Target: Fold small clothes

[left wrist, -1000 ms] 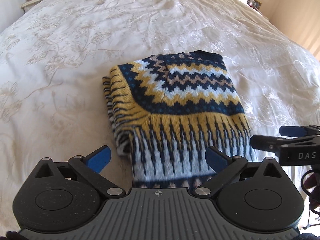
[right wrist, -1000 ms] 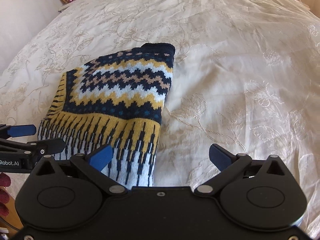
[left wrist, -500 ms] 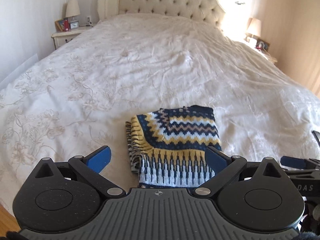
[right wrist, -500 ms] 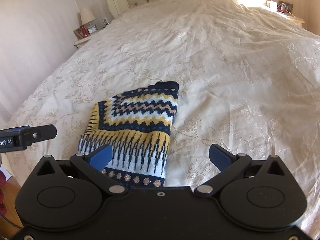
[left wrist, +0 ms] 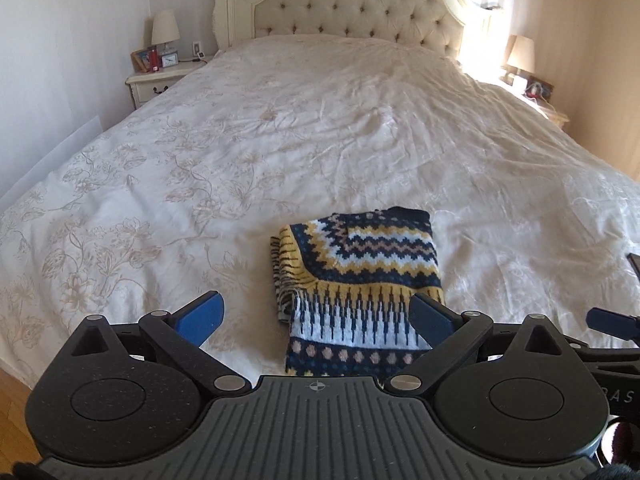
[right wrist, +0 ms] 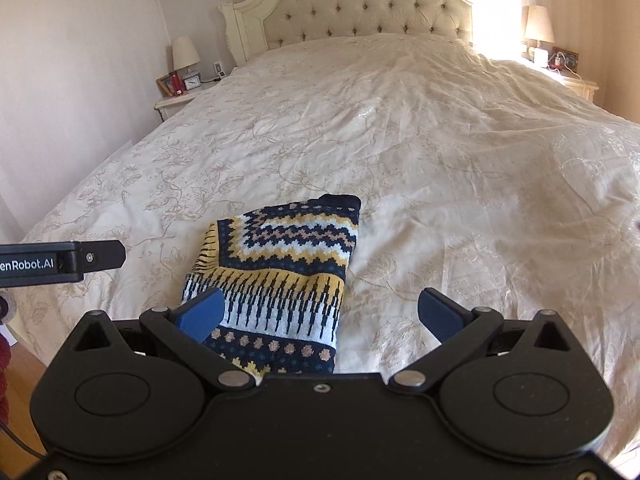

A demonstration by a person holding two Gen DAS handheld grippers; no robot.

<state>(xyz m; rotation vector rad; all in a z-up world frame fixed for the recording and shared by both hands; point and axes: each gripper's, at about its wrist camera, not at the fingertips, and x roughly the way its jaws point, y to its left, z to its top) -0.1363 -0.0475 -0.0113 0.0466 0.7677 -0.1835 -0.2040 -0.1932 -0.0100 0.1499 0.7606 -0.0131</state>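
Observation:
A small knitted sweater (left wrist: 360, 280) in navy, yellow and white zigzag lies folded into a compact rectangle near the foot edge of the bed (left wrist: 280, 140). It also shows in the right wrist view (right wrist: 280, 272). My left gripper (left wrist: 316, 316) is open and empty, held back from the sweater's near edge. My right gripper (right wrist: 320, 312) is open and empty, just right of the sweater's near end. Neither gripper touches the fabric.
The cream floral bedspread (right wrist: 440, 160) covers the whole bed up to a tufted headboard (left wrist: 360, 4). Nightstands with lamps stand at the left (left wrist: 160, 72) and right (right wrist: 560, 64). Wooden floor (left wrist: 12, 384) shows below the bed's foot edge.
Both grippers have pulled back and tilted up from the folded sweater, so it looks smaller and the headboard and room have come into view. The sweater has not moved.

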